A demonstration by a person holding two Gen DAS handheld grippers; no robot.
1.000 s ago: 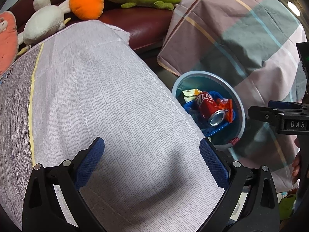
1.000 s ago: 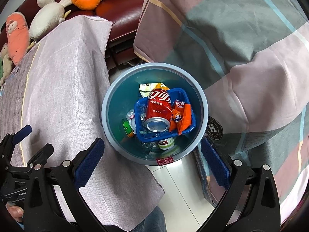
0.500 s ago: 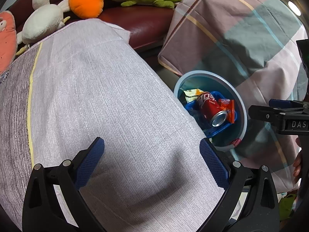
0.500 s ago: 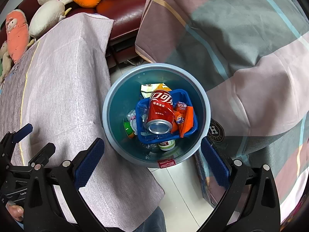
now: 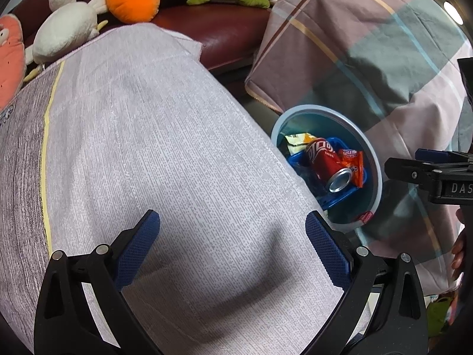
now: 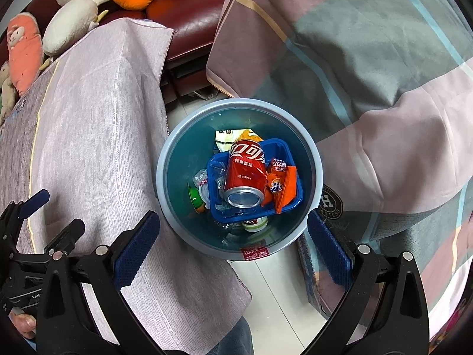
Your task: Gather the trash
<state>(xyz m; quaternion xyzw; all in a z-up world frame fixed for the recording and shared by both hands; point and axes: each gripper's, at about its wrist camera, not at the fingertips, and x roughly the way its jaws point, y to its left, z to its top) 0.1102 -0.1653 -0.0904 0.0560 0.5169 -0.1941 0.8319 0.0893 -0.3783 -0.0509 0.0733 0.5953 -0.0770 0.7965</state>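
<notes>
Both tools spread empty: left tool (image 5: 232, 244) over cloth (image 5: 165, 153), right tool (image 6: 233, 244) above bin (image 6: 174, 159).

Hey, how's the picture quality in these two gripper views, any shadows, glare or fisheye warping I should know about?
Left wrist view: a soft dark shadow falls on the grey cloth between the open left gripper fingers, a bright lamp spot glares at the upper right edge, and the corners go black. Right wrist view: even light, the bin sharp, its surroundings bowed by the lens, a slight sheen on the red can.
</notes>
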